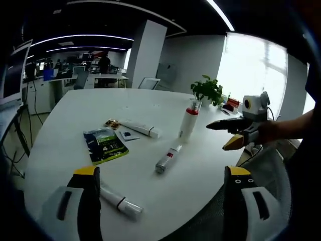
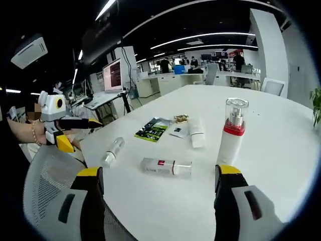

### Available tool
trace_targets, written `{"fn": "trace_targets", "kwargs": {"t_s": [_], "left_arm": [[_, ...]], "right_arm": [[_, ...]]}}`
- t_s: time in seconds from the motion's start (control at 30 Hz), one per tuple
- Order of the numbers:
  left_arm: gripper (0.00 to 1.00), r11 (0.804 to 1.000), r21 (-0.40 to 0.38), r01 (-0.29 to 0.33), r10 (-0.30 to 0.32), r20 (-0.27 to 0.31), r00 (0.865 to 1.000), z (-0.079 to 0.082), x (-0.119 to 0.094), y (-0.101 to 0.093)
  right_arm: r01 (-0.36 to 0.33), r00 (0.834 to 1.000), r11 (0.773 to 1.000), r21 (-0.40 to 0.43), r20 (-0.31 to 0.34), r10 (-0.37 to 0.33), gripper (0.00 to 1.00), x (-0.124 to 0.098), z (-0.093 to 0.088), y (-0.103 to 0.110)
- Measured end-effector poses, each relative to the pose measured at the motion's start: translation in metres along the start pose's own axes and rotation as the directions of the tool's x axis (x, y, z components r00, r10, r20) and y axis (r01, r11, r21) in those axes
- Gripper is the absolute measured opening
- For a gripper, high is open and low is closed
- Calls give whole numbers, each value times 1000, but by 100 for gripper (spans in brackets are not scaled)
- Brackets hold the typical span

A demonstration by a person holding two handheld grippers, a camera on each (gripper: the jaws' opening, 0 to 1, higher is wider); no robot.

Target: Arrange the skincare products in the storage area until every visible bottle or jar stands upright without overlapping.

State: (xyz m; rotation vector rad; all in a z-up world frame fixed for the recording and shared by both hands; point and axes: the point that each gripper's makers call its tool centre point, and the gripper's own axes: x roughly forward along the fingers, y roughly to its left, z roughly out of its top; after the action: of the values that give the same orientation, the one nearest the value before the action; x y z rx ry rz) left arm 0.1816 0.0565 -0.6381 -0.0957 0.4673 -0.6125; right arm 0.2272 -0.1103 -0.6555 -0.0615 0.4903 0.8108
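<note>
On the white table (image 1: pixel 75 108) a white spray bottle (image 1: pixel 189 120) with a red band and clear cap stands upright. Three more products lie flat: a white tube (image 1: pixel 142 129), a small clear-capped bottle (image 1: pixel 167 159) and another tube (image 1: pixel 120 202) near the front edge. My left gripper (image 1: pixel 163 201) is open, low before the table edge. My right gripper (image 1: pixel 224 134) comes in from the right, open, beside the upright bottle but apart from it. The right gripper view has the upright bottle (image 2: pixel 232 133), the lying bottle (image 2: pixel 165 166), both tubes (image 2: pixel 113 150) (image 2: pixel 196 133), my open right gripper (image 2: pixel 160 201) and my left gripper (image 2: pixel 75 131).
A green packet (image 1: pixel 105 144), a small sachet (image 1: pixel 128 134) and a gold wrapper (image 1: pixel 111 123) lie by the tubes. A potted plant (image 1: pixel 206 90) stands at the far edge. A mesh chair back (image 2: pixel 45 186) sits close to the table's near edge. Desks and people are far behind.
</note>
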Motion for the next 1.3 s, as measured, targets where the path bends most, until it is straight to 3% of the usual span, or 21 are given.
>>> {"fn": "trace_targets", "kwargs": {"t_s": [0.6,0.87,1.07,1.3], "left_arm": [[94,1000,1,-5,5,32,999,4,-2,4],[93,1000,3,-5,5,30,1000,3,-2,6],[92,1000,-11,-13,13,32,999,2,-2,10],[92,1000,-15,-18,19,29,999,0,-2,11]], "right_arm": [[-47,996,993,-110,-86,37,84,67,42,-2],[64,983,994,-88,-166,-78,78,109,45,-36],[81,970,992,-95,-220,-100,76,139,38,-45],[117,950,990,-80,-283,-135,70,171,32,-71]]}}
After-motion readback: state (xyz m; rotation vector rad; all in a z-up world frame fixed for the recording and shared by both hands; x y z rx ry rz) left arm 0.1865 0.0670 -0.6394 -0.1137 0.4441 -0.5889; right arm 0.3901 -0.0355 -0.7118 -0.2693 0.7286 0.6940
